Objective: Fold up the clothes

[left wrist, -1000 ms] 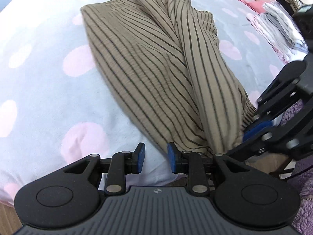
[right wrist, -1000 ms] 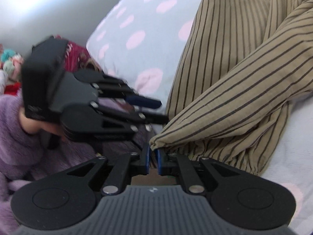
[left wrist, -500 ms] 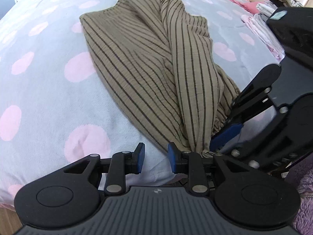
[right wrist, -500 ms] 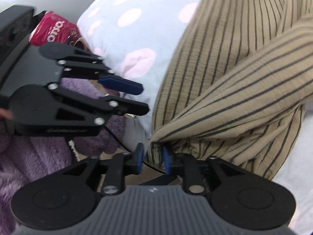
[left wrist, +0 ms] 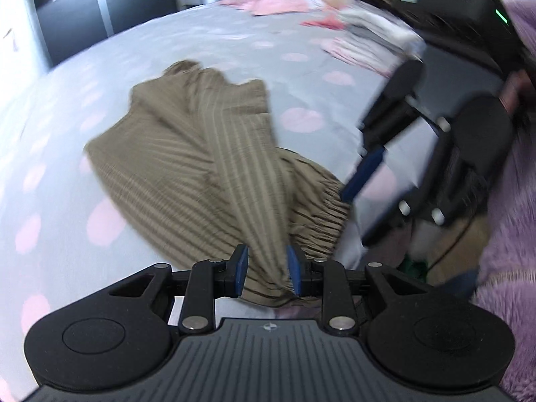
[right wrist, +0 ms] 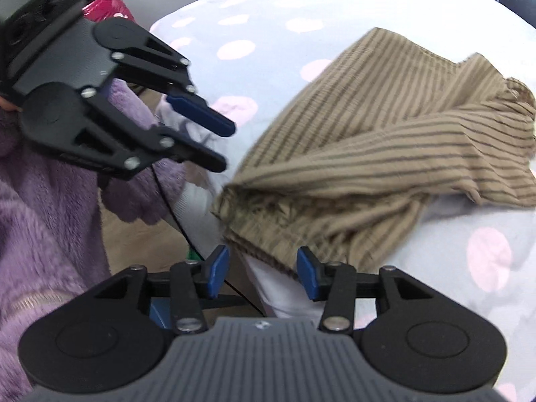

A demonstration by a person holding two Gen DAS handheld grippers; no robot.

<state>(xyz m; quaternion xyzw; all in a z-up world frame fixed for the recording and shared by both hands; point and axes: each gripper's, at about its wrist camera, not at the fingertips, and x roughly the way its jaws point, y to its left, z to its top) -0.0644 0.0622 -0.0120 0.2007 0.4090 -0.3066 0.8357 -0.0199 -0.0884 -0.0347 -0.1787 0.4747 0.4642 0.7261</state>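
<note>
A tan garment with thin dark stripes (left wrist: pixel 201 160) lies crumpled on the pale bed sheet with pink dots (left wrist: pixel 67 134), its gathered hem at the near edge of the bed. My left gripper (left wrist: pixel 264 269) hovers over that hem, and cloth shows in the gap between its blue pads. In the right wrist view the left gripper (right wrist: pixel 227 146) is seen in the air with nothing between its fingers. My right gripper (right wrist: pixel 263 269) has its jaws opening, and the garment (right wrist: pixel 385 127) lies loose just beyond its pads. The right gripper (left wrist: pixel 353 165) also shows blurred at right.
Folded clothes (left wrist: pixel 368 37) and a pink cloth (left wrist: pixel 268 0) lie at the far side of the bed. A person's purple fleece sleeve (right wrist: pixel 50 217) fills the left. A thin black cable (right wrist: pixel 174 214) hangs by the bed's edge, and a red packet (right wrist: pixel 107 3) sits behind.
My right gripper has opened and let go of the hem, which now rests on the bed's edge. Both grippers have rolled and drawn back, so more of the bed shows.
</note>
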